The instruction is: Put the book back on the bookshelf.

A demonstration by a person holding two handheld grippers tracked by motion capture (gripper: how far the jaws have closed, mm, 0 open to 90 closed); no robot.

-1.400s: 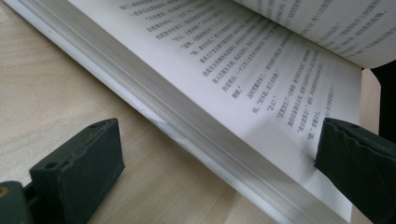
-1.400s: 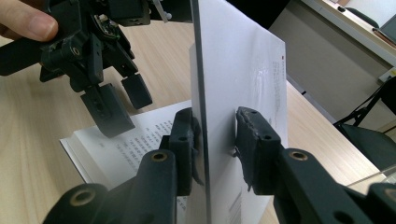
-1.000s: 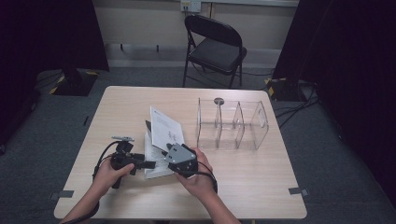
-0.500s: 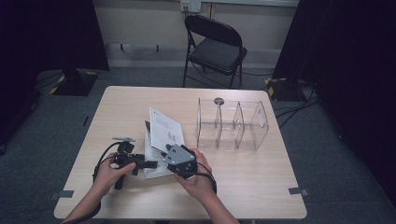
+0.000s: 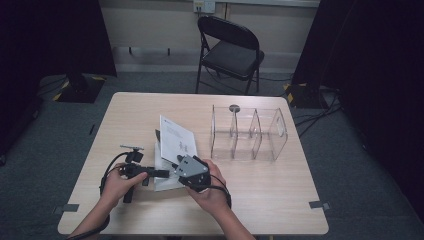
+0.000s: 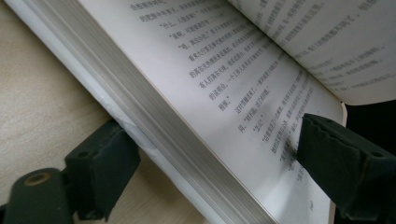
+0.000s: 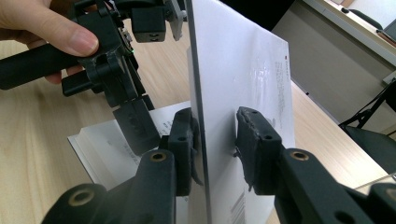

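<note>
Near the front edge of the table (image 5: pixel 125 107), a bit left of the middle, lies an open book (image 5: pixel 167 165). Its long side runs from the front edge toward the back edge, and its spine is on the right. The cover and front pages (image 5: pixel 179 140) stand up tall, leaning a little toward the back edge. The thick block of pages lies flat, with the print facing up.

Close to the right edge stands a clear plastic box (image 5: pixel 248 133) with three parts side by side. Its long side runs from left to right. It is well away from the book.

The right gripper (image 7: pixel 215 140) is pinched tight on the standing cover and pages, with one jaw on each side. The person's right hand (image 5: pixel 212 192) holds it just in front of the book.

The left gripper (image 6: pixel 210 154) sits at the left edge of the flat pages. One jaw is under the page block, and the other is over the printed page. Its jaws have just been closing, with the pages between them, but I cannot tell if they are pressing yet. The left hand (image 5: pixel 117 185) holds it by its handle.
</note>
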